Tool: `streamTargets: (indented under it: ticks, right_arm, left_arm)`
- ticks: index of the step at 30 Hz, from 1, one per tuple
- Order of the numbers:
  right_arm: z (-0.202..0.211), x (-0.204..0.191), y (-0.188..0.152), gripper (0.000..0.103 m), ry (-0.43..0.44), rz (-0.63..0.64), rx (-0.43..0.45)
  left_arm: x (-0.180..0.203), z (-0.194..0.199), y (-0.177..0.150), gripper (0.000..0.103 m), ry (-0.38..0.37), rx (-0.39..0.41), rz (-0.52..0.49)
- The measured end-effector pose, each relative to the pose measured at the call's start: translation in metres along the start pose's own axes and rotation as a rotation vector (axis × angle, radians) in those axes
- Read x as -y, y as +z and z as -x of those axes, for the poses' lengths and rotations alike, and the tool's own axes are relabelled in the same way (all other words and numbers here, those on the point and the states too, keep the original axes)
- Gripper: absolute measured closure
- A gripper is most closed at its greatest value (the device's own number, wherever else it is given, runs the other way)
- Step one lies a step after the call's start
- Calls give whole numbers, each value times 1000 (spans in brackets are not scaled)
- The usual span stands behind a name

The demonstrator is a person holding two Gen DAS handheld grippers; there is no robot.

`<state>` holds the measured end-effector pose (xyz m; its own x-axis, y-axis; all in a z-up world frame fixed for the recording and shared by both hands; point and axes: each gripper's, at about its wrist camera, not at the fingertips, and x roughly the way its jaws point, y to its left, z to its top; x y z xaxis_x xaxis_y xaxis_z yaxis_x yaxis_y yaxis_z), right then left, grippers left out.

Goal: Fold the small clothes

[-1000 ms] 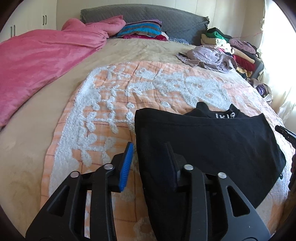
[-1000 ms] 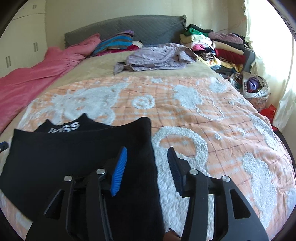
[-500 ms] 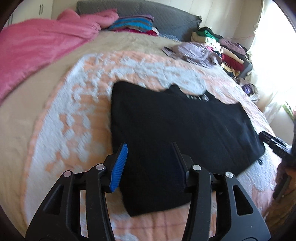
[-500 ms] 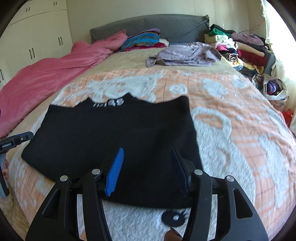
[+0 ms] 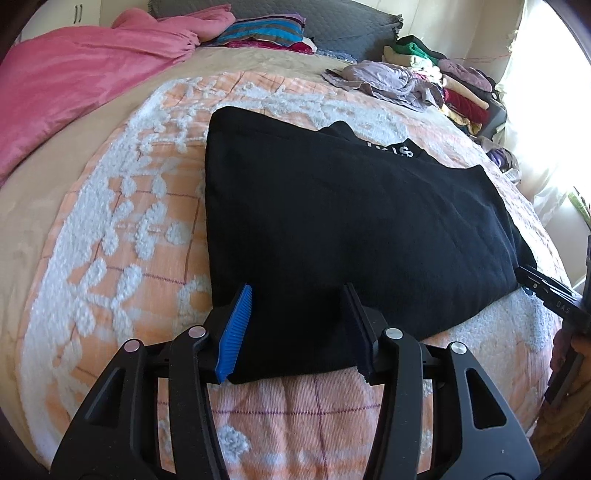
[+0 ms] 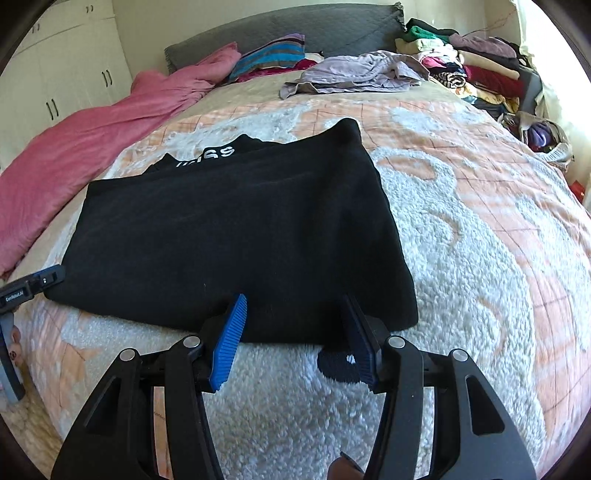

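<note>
A black garment with white lettering lies folded flat on the orange and white bedspread; it also shows in the right wrist view. My left gripper is open and empty, its fingertips over the garment's near left edge. My right gripper is open and empty, its fingertips at the garment's near right edge. A small black piece with a white mark lies just in front of that edge. The other gripper shows at the edge of each view.
A pink duvet lies along the left of the bed. A crumpled lilac garment lies near the grey headboard. Stacked clothes and a basket stand at the right. Striped pillows lie at the head.
Both grippers have drawn back towards the near edge of the bed and risen, so the whole garment is in view. Both have stayed open.
</note>
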<state>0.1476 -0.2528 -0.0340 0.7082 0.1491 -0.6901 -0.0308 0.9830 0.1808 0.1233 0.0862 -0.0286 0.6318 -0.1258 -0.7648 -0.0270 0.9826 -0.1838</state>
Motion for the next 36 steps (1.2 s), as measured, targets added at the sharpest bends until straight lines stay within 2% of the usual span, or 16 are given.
streamTargets:
  ticks: [7,11,15,21,25,26,28,30,32,36]
  right_arm:
    - [13,4,1,51,13,-23,25]
    - [21,3,0,41,14,-19,41]
    - [29,2,0,37,10,-8,58]
    - [42,1,-1,23,14,-4,84]
    - [50,-3,-2,12,13,5,99]
    - [52,-4,-3,11,11,9,105]
    - [55,-6,-2,9,12,15,111]
    - [57,-9,-2,9,13,23,116]
    - [59,-14,-1,8,18,35,118]
    - [61,-26,-1,7,27,55,124]
  left_arm:
    - [2,10,-2,60,-3,13,16]
    - [2,15,-4,59,-2,20,23]
    - [3,19,-3,57,-3,28,26]
    - [7,28,-5,50,-5,40,22]
    - [8,35,-6,44,4,50,21]
    - [7,37,-6,38,6,53,24]
    - [5,40,-6,30,11,59,29]
    - [4,44,-6,29,17,66,31]
    - [2,47,-6,18,22,71,36]
    - [-2,53,-6,12,37,85,42]
